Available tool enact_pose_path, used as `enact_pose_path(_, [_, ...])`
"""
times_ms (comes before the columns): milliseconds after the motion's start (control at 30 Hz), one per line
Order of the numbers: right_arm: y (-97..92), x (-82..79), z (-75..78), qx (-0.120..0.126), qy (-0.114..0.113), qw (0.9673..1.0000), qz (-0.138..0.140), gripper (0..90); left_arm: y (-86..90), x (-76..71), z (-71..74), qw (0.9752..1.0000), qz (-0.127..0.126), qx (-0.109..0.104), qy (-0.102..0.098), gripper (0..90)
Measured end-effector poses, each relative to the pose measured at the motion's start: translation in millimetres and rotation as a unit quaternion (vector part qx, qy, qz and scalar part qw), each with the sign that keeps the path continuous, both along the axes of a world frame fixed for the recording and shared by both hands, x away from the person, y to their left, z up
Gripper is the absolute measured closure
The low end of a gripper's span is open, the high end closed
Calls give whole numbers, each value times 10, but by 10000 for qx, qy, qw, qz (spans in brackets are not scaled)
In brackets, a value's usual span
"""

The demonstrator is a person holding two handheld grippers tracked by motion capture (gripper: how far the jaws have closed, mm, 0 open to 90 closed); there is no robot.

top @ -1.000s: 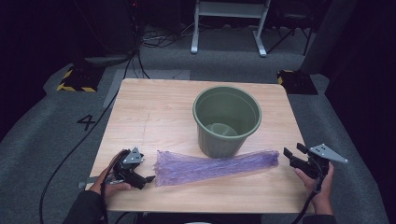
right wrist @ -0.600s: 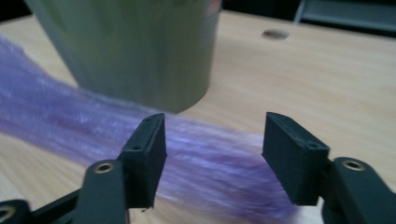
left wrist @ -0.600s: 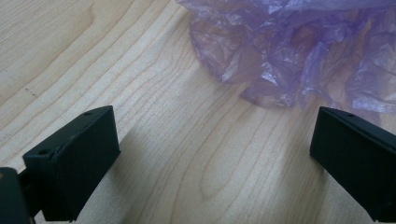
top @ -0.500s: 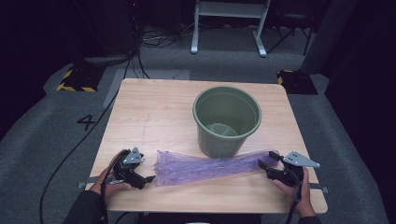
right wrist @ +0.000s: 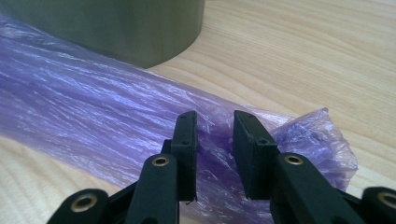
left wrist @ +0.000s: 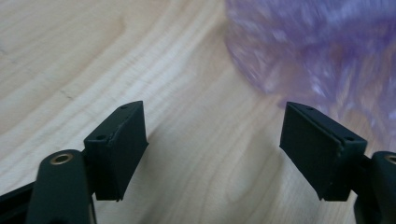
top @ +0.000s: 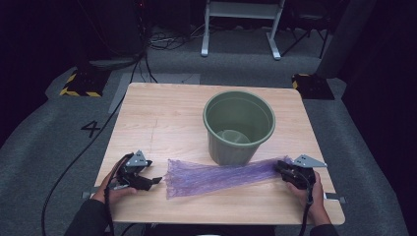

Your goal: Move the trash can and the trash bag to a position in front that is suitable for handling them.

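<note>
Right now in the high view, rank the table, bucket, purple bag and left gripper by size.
1. Table, by far the largest.
2. Bucket and purple bag: too close to rank; the bag is longer but flat.
3. Left gripper, smallest.

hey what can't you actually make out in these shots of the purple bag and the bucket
- Bag: the right gripper covers its narrow end in the high view, so the grip is unclear. In the right gripper view its jaws, which have just been closing, straddle a fold with a gap left.
- Bag in the left gripper view: blurred, cut off by the edges.
- Bucket: its wall hides part of its floor in the high view.
</note>
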State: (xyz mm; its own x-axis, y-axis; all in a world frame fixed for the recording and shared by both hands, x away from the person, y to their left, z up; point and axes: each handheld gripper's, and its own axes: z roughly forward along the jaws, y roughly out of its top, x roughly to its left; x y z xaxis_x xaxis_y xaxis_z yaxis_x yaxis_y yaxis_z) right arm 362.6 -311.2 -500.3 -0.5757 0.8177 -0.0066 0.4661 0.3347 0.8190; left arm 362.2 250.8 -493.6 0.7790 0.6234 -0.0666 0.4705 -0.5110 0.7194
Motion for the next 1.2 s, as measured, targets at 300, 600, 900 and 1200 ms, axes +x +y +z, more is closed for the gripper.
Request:
enact_pose_path(300, [23, 76, -3, -126, 94, 9999, -7, 625, -222, -94, 312, 9972, -360, -280, -586, 156])
enact_pose_path(600, [55, 123, -9, -194, 131, 9997, 79, 631, -430, -125, 471, 9951, -294, -425, -838, 155])
enact_pose_path(900, [85, 168, -2, -213, 71, 9997, -32, 529, -740, -101, 203, 9949, -937, 120, -357, 157])
enact_pose_path(1200, [51, -1, 156, -154, -449, 9960, -759, 310, -897, -176, -41, 9908, -1244, 534, -82, 151])
